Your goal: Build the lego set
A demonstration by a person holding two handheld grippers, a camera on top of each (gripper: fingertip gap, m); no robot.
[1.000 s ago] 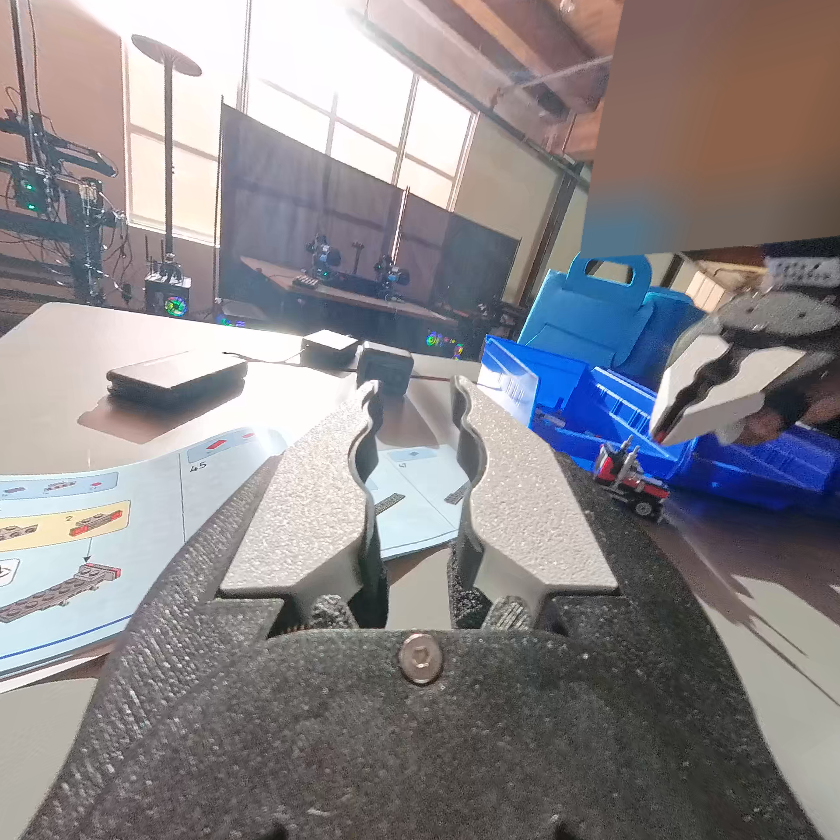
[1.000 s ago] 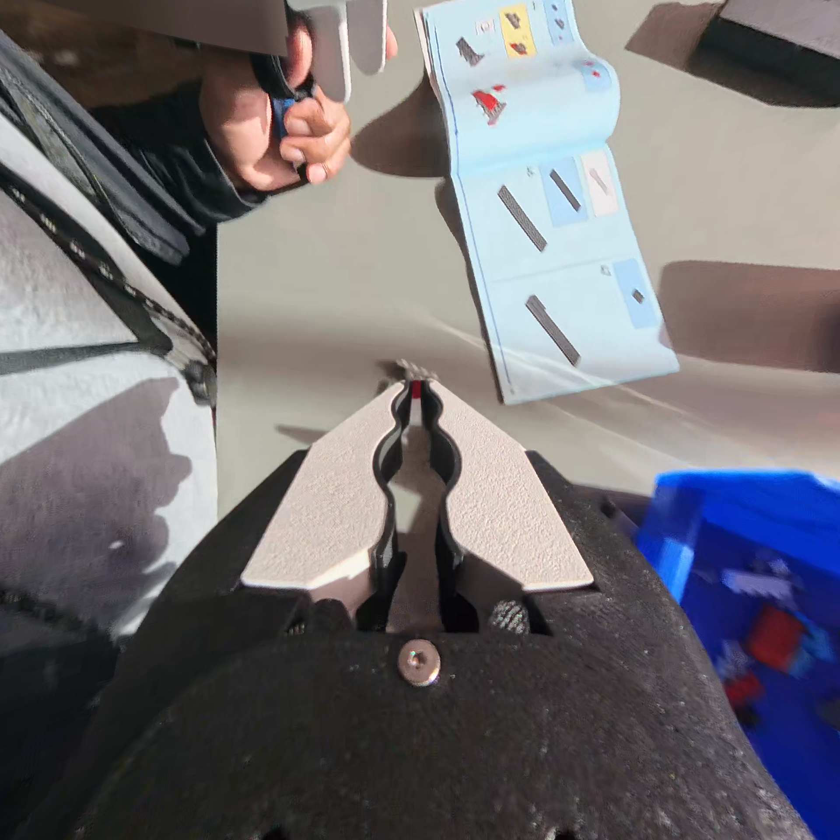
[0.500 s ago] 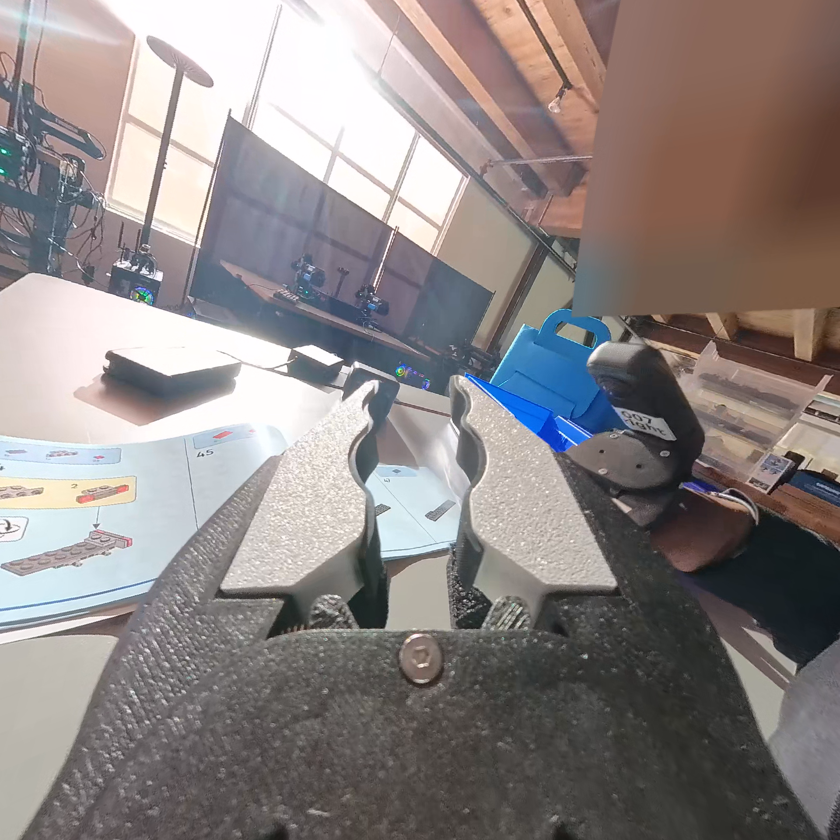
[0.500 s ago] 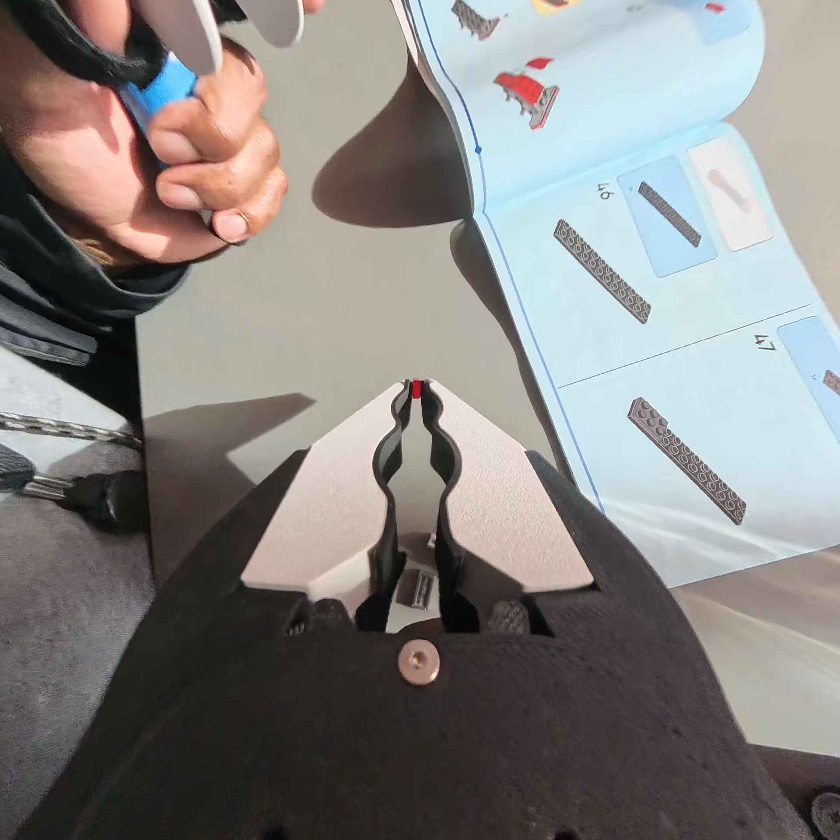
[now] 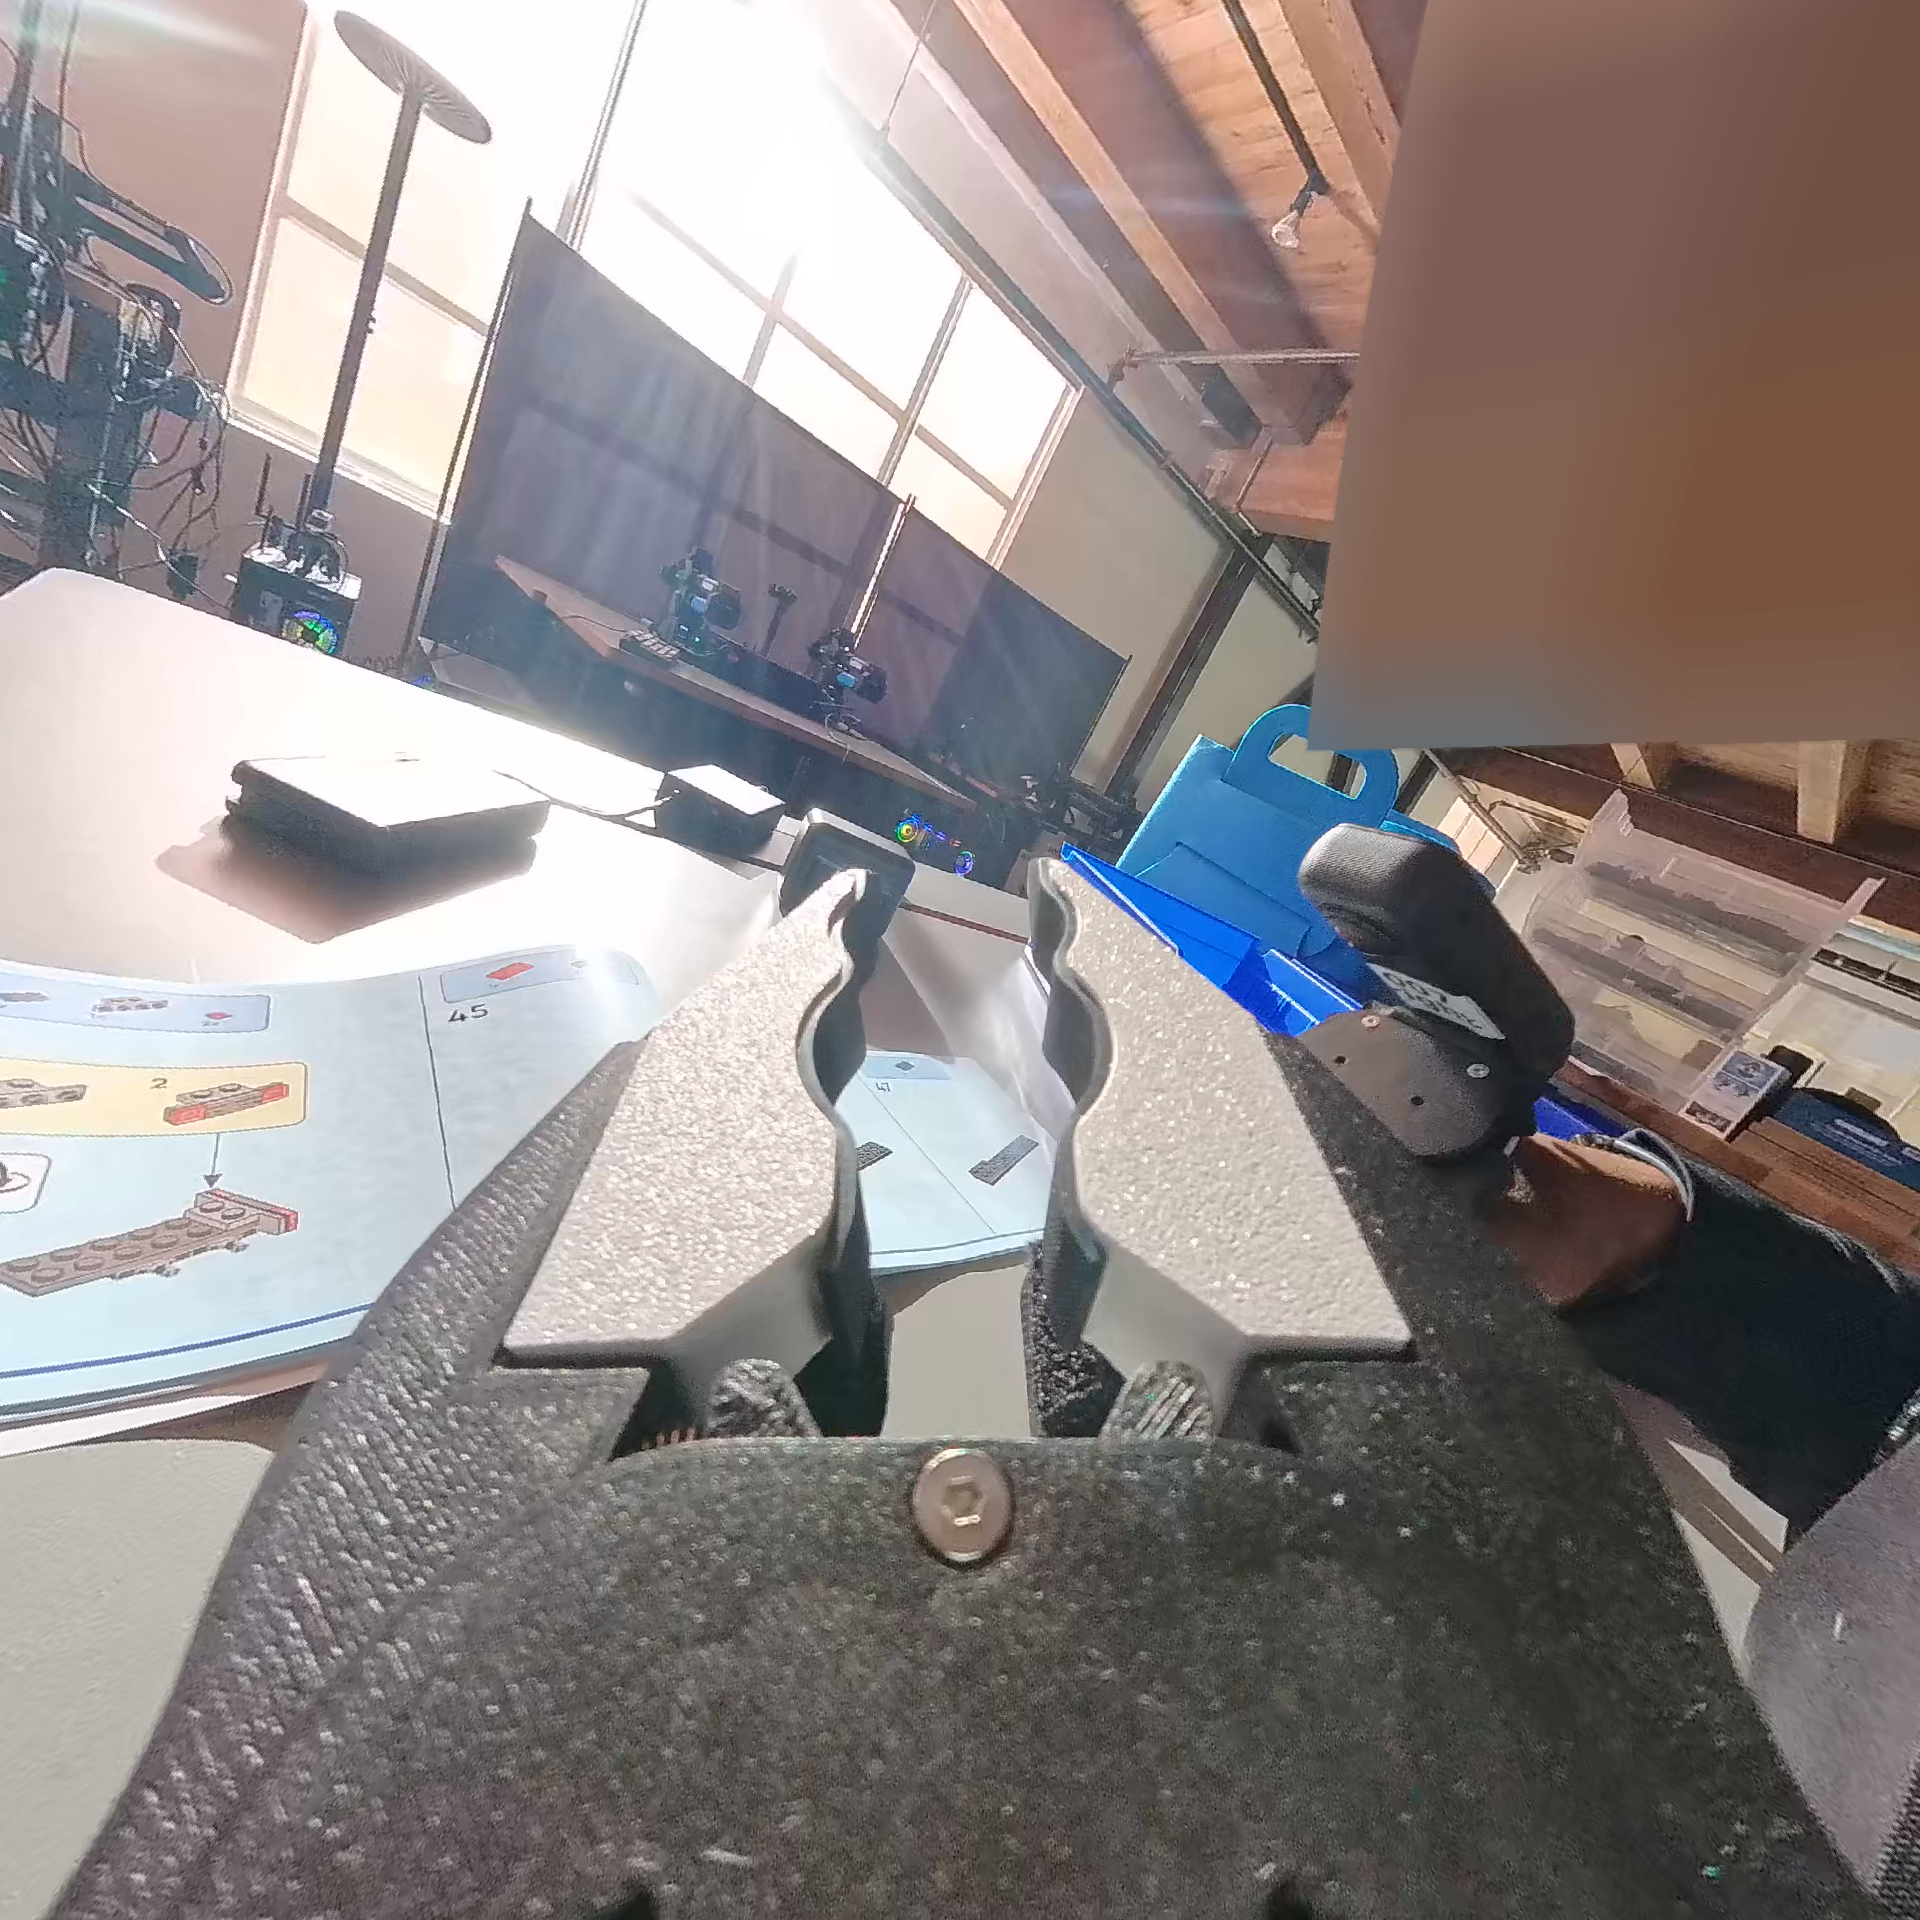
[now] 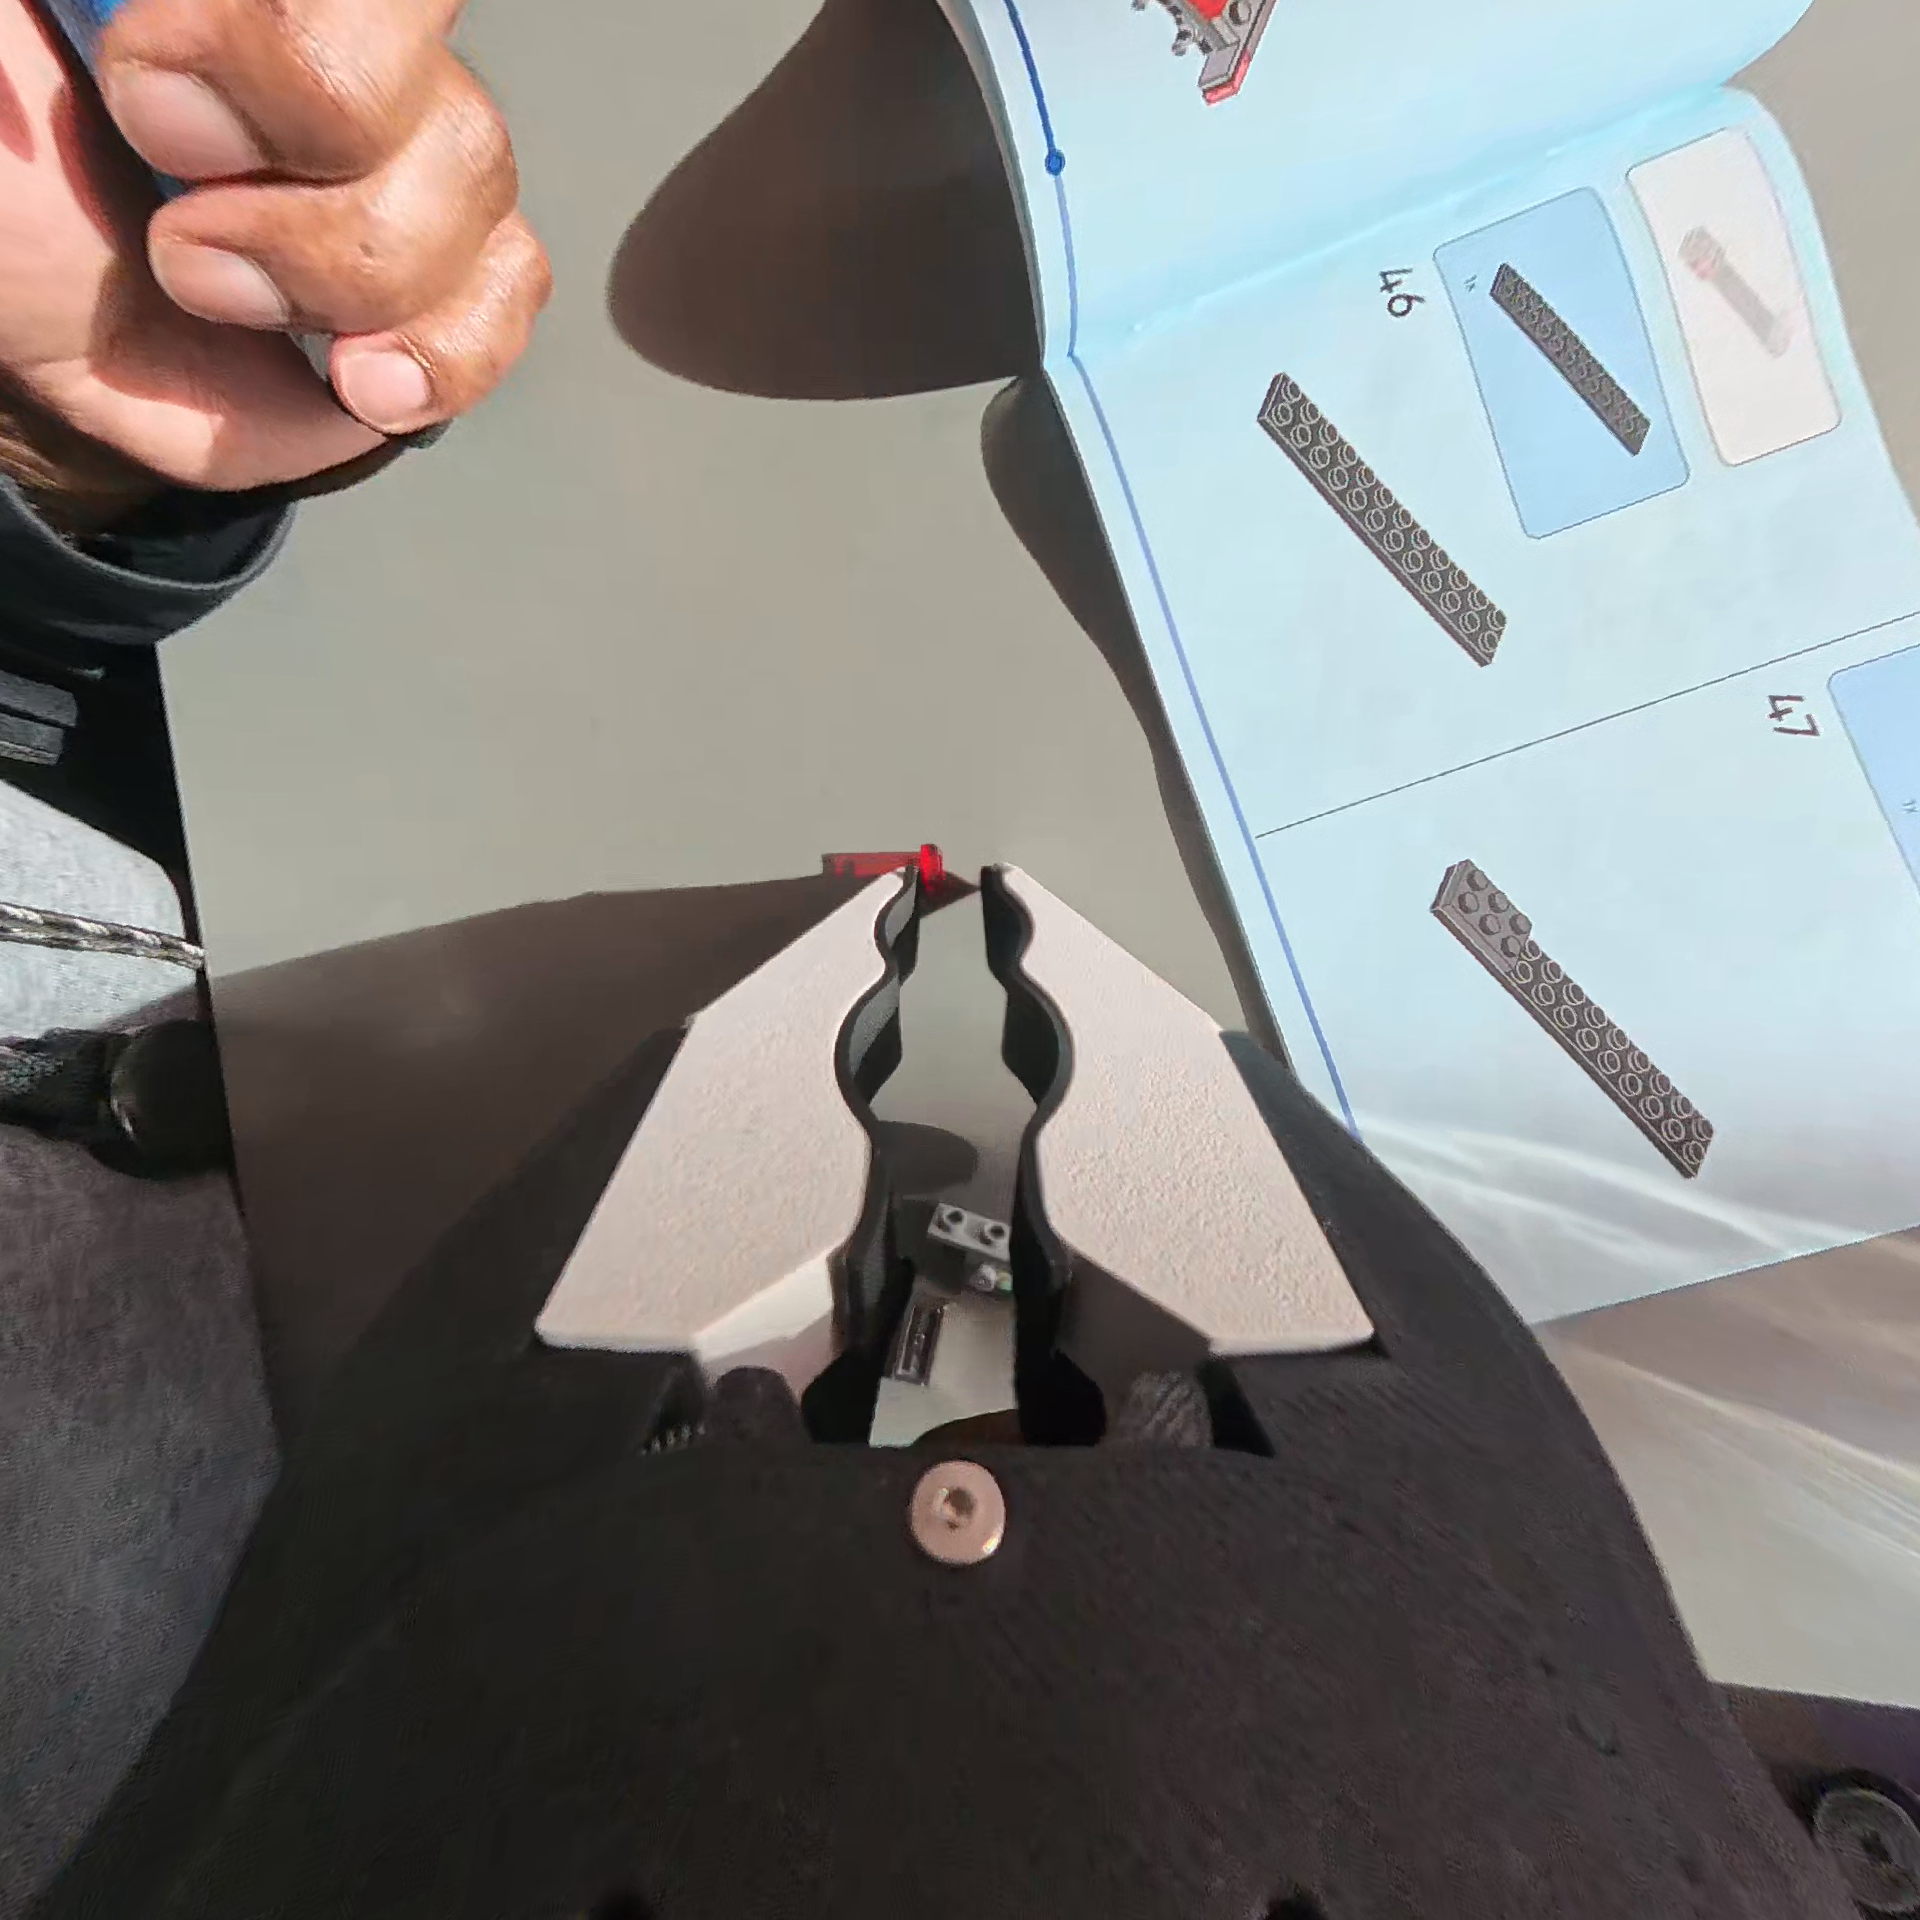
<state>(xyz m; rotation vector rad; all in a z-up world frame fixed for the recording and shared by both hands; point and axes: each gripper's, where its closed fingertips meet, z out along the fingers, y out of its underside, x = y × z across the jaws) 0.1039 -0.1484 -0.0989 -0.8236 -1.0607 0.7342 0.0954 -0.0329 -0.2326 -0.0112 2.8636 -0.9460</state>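
Observation:
In the right wrist view my right gripper [image 6: 943,878] hangs low over the grey table [image 6: 644,644] with its jaws slightly parted. A small translucent red lego piece [image 6: 883,864] lies at the tip of its left finger, mostly outside the gap. Small grey lego parts [image 6: 971,1231] show on the table through the gap nearer the gripper's base. In the left wrist view my left gripper [image 5: 948,883] is open and empty, held above the open instruction booklet [image 5: 260,1122]. The right gripper's black body [image 5: 1444,997] and the hand holding it show at the right.
The light-blue booklet [image 6: 1507,623] lies open right of the right gripper. The person's hand [image 6: 291,208] is at the top left there. Blue bins [image 5: 1226,935] stand behind the left gripper, and a flat dark device [image 5: 384,800] and small black boxes [image 5: 717,805] lie farther back. The grippers' ends are close to 20 cm from one another.
My right gripper has dropped closer to the table and its jaws have parted; the red piece is no longer pinched between the tips. The left gripper has tilted up slightly and stays open.

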